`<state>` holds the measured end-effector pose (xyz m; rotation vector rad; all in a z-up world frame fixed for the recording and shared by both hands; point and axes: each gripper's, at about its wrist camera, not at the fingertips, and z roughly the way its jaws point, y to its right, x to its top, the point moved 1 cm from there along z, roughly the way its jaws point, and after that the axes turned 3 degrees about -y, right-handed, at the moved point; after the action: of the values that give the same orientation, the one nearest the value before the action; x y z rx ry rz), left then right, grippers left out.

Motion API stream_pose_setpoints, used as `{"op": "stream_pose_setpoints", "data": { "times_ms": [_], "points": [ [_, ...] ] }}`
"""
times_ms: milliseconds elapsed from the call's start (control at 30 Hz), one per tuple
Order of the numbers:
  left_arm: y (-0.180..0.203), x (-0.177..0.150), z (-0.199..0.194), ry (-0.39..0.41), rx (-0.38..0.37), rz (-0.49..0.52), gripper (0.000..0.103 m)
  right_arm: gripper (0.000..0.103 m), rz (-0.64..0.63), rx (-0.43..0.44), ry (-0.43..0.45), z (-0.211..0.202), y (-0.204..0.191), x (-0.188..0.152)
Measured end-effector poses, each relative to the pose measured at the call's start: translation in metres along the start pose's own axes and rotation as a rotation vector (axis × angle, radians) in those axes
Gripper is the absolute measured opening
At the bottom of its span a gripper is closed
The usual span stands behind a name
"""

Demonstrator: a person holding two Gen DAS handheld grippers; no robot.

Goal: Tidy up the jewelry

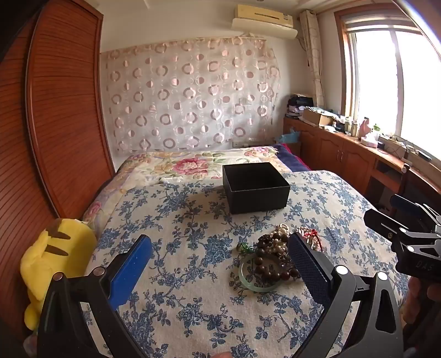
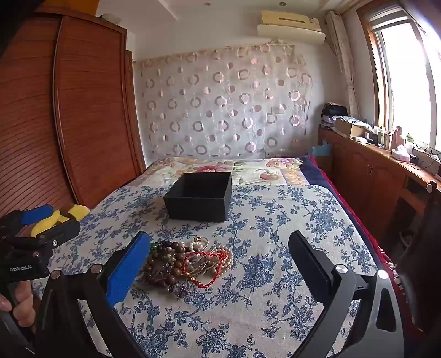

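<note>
Both the left gripper [image 1: 220,258] and right gripper [image 2: 220,257] hover with jaws spread wide, holding nothing. The tangled jewelry pile [image 2: 190,261] lies heaped on the floral bedspread [image 2: 275,275], just short of the empty black box [image 2: 199,199], presumably its destination.

A yellow plush toy [image 1: 52,264] is seen at the bed's left edge beside a wooden wardrobe [image 1: 63,115]; an air conditioner [image 1: 264,20] is mounted above a patterned curtain [image 1: 190,96].

black left gripper [image 1: 220,256] and right gripper [image 2: 220,258], blue-padded fingers [image 1: 131,271], silver screws.
</note>
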<state>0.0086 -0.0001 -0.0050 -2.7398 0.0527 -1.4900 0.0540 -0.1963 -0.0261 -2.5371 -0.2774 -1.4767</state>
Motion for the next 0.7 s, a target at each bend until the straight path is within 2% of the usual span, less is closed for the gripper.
{"op": "stream_pose_setpoints", "data": {
  "times_ms": [700],
  "points": [
    [0.0028,0.0043,-0.0009,0.007,-0.006,-0.003,0.096,0.101,0.003,0.002,0.003,-0.0003,0.0015,0.0007]
  ]
}}
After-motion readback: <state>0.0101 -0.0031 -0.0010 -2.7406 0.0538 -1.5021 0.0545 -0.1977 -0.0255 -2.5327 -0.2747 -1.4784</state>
